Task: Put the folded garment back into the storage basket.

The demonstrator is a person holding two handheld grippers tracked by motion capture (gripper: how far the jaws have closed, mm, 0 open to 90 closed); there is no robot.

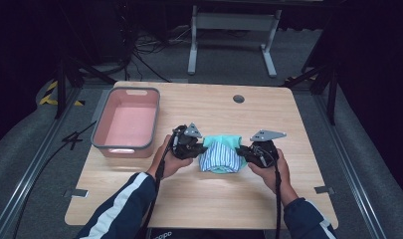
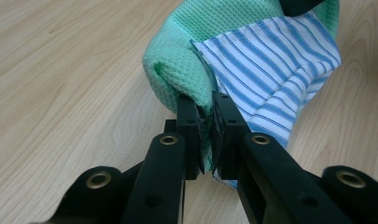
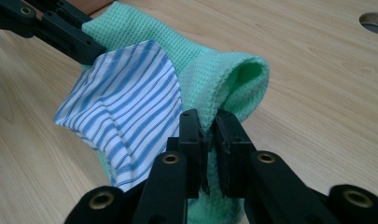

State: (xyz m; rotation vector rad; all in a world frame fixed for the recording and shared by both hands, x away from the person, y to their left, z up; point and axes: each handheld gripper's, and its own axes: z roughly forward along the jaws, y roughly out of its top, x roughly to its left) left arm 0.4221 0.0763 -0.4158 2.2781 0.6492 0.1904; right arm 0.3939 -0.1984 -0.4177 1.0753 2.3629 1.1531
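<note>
Two grippers pinch one cloth in the middle of the table.

The green cloth (image 1: 222, 154) with a blue striped patch (image 1: 218, 157) sits between the two hands on the wooden table (image 1: 199, 194). The left gripper (image 1: 200, 149) squeezes its left edge, jaws closed tight on the fabric. The right gripper (image 1: 241, 152) squeezes its right edge the same way. A pink bin (image 1: 127, 122) with a grey rim stands to the far left, well apart from the cloth.
</note>
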